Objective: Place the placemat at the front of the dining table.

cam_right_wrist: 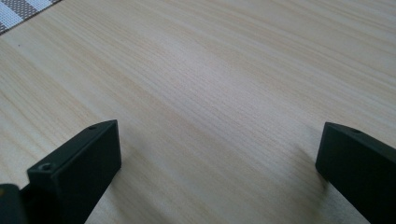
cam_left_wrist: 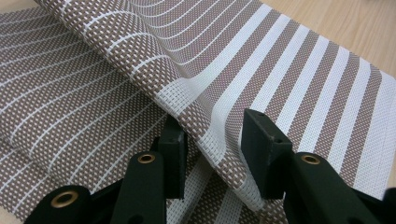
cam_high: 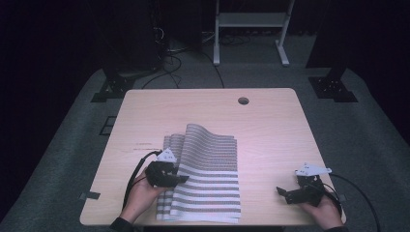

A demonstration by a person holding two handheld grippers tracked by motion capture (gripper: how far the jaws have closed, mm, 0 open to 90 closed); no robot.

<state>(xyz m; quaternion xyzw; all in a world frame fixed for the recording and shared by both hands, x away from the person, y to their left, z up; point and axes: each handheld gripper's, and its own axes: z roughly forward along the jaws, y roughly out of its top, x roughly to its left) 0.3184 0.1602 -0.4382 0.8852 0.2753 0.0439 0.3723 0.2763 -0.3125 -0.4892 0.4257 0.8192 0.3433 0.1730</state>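
The left gripper [cam_high: 180,178] stands at the left edge of the striped mat [cam_high: 212,169], which lies on the near middle of the wooden table [cam_high: 270,121]; its jaws are half closed around a lifted fold, and I cannot tell if the pads already press. The stiff woven mesh may spring out, since it is smooth and curls upward; a lower layer could also come along. The right gripper [cam_high: 285,191] rests wide open over bare, pale wood, holding nothing.
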